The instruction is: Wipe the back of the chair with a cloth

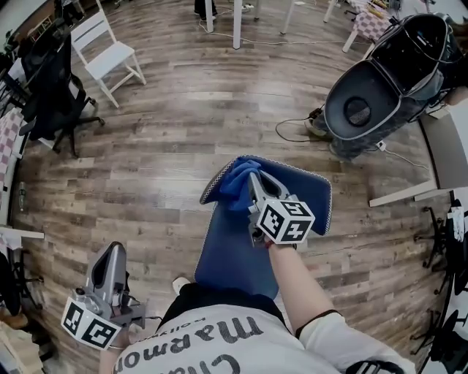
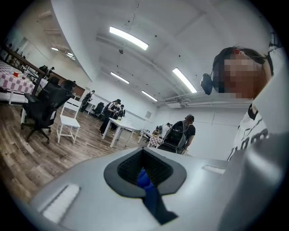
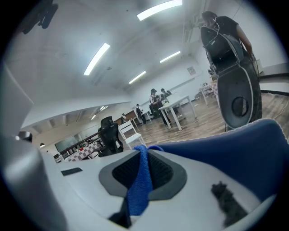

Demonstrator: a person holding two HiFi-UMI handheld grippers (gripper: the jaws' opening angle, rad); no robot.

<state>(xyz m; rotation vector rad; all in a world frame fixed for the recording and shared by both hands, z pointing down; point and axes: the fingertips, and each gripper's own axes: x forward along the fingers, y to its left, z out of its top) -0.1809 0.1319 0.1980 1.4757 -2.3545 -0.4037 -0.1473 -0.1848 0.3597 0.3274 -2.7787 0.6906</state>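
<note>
The blue chair stands right in front of me in the head view, its seat (image 1: 230, 256) near my body and its padded back (image 1: 311, 193) on the far side. My right gripper (image 1: 252, 177) is shut on a blue cloth (image 1: 235, 184), which bunches on the left end of the back's top edge. In the right gripper view the cloth (image 3: 141, 180) hangs between the closed pads, with the chair back (image 3: 235, 158) just beyond them. My left gripper (image 1: 114, 250) is low at the left, away from the chair, jaws shut; a small blue speck shows in their seam (image 2: 143, 178).
A white wooden chair (image 1: 106, 55) and a black office chair (image 1: 51, 95) stand at the far left. A large grey shell-shaped seat (image 1: 380, 88) is at the far right with a cable (image 1: 292, 131) on the wood floor beside it. White table legs (image 1: 235, 22) rise at the back.
</note>
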